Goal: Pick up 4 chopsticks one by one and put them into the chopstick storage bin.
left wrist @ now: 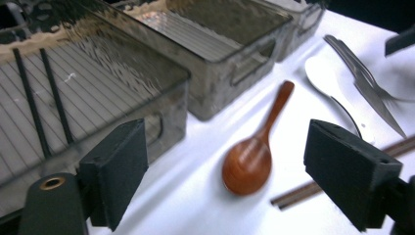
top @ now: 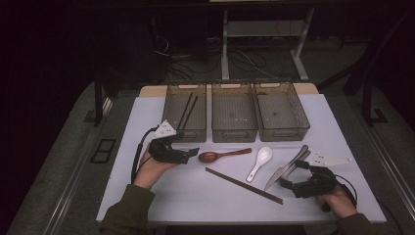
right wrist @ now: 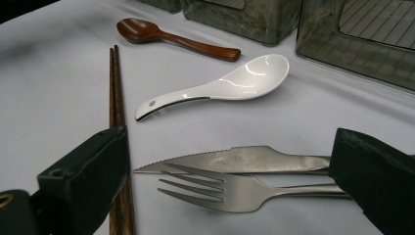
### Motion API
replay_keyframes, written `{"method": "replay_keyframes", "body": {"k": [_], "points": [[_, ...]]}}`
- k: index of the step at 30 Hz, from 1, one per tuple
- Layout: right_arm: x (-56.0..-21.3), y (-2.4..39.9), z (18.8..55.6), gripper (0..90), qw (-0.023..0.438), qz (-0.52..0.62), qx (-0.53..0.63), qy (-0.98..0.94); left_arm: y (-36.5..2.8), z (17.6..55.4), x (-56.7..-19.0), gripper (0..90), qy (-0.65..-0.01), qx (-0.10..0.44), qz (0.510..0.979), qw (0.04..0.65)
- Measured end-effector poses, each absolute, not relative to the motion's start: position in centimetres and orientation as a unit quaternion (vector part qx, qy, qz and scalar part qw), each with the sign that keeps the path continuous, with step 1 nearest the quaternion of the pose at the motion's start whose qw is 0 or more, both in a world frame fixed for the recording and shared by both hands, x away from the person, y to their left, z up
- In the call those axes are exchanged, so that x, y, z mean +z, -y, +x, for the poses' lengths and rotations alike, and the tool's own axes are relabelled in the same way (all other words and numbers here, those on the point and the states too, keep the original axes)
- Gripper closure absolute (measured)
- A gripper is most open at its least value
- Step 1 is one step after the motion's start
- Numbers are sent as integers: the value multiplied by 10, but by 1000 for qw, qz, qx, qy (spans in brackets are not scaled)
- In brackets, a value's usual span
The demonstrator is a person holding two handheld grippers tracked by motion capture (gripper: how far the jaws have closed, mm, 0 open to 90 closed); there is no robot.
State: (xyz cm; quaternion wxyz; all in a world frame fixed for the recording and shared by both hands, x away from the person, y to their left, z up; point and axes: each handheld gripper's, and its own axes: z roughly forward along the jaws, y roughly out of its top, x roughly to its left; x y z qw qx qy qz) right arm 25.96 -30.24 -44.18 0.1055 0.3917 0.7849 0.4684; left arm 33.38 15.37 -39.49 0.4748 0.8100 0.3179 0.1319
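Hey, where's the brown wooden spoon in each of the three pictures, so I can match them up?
High view: the wooden spoon lies mid-table, just in front of the middle bin, right of the left gripper.
Left gripper view: low centre, bowl nearest the camera, between the fingers.
Right gripper view: top left, bowl to the left.
Shared landmark: the white spoon beside it.

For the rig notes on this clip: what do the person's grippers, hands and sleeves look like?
Both the left gripper and the right gripper are black handheld units with two blocky, flat-faced black jaws. Each carries a pale grey three-cornered plate with small dots on top. A black cable loops back from each, clearest beside the left hand. The left gripper view shows a brass-coloured ring on one arm. The hands are bare; the sleeves are olive green.
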Motion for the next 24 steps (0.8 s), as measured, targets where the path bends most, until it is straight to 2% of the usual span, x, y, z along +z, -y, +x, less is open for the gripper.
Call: {"method": "replay_keyframes", "body": {"k": [5,13,24], "points": [[-442,303,260,16,105,393,469,-784,-154,319,-401,124,-308,139,809,481],[-441,305,259,16,108,396,470,-782,-152,296,-418,13,-298,130,814,481],[-441,305,260,16,111,399,469,-780,-153,271,-431,0,-294,112,818,482]]}}
